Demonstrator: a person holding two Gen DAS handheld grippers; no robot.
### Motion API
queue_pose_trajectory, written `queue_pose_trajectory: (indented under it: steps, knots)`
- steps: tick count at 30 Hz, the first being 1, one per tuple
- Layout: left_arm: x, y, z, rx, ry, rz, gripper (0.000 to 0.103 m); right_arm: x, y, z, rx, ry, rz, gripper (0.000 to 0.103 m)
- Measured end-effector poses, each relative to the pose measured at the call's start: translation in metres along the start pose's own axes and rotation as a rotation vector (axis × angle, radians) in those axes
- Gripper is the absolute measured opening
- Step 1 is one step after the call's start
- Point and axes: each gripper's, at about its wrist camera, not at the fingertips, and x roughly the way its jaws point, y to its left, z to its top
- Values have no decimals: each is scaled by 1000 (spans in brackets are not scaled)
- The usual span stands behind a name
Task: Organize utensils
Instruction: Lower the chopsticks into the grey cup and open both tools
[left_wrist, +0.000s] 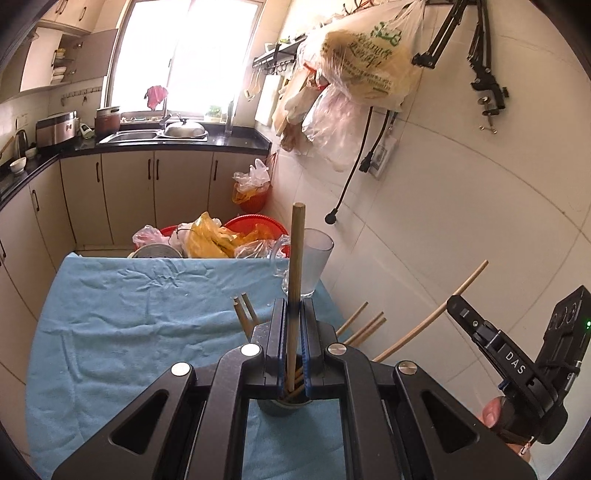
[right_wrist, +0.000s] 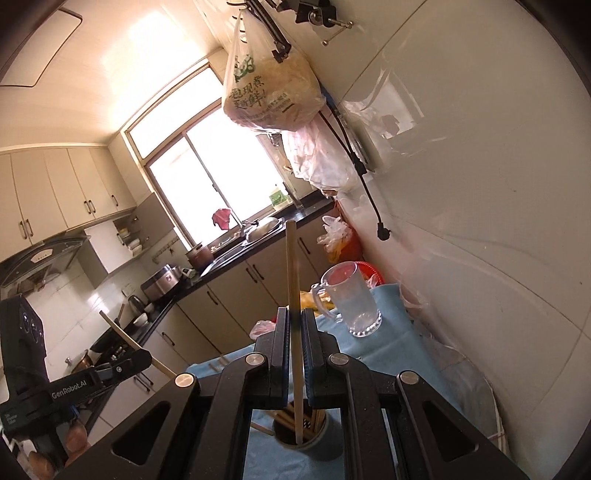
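My left gripper (left_wrist: 294, 314) is shut on a wooden chopstick (left_wrist: 296, 254) that stands upright, its lower end in a dark holder cup (left_wrist: 284, 406) with several chopsticks in it. My right gripper (right_wrist: 295, 325) is shut on a paler chopstick (right_wrist: 291, 266), whose lower end is also in the holder cup (right_wrist: 314, 446). The right gripper also shows in the left wrist view (left_wrist: 458, 306), gripping its chopstick (left_wrist: 424, 325). More chopsticks (left_wrist: 243, 314) fan out of the cup behind my fingers.
A blue cloth (left_wrist: 129, 314) covers the table. A clear glass mug (left_wrist: 310, 262) stands at its far right corner, near the tiled wall (left_wrist: 461, 203). Plastic bags and a red basin (left_wrist: 251, 225) lie beyond the table. The kitchen counter (left_wrist: 166, 144) is far back.
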Motion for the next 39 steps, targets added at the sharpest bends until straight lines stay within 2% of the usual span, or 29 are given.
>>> queue_pose_trajectory:
  steps: [9, 19, 26, 27, 30, 31, 32, 34, 39]
  knots:
    - [37, 10, -22, 2, 70, 13, 6, 43, -13, -17, 4, 89, -27, 7]
    - [62, 31, -40, -21, 107, 53, 7, 77, -19, -47, -3, 183, -60, 7]
    - [68, 39, -44, -29, 111, 49, 7, 88, -20, -56, 5, 224, -63, 8]
    - [67, 39, -44, -31, 114, 45, 8, 88, -21, -56, 11, 227, -61, 8]
    - [61, 37, -42, -31, 97, 38, 23, 85, -20, -53, 16, 219, -63, 10]
    - [57, 36, -41, -28, 89, 38, 31, 82, -20, -51, 16, 212, -67, 13]
    - [53, 34, -40, -24, 77, 36, 36, 79, -19, -50, 17, 205, -66, 22]
    - [46, 32, -39, -22, 62, 33, 37, 71, -19, -48, 21, 185, -64, 37]
    - [24, 31, -40, -25, 29, 42, 40, 45, -17, -45, 24, 139, -88, 43]
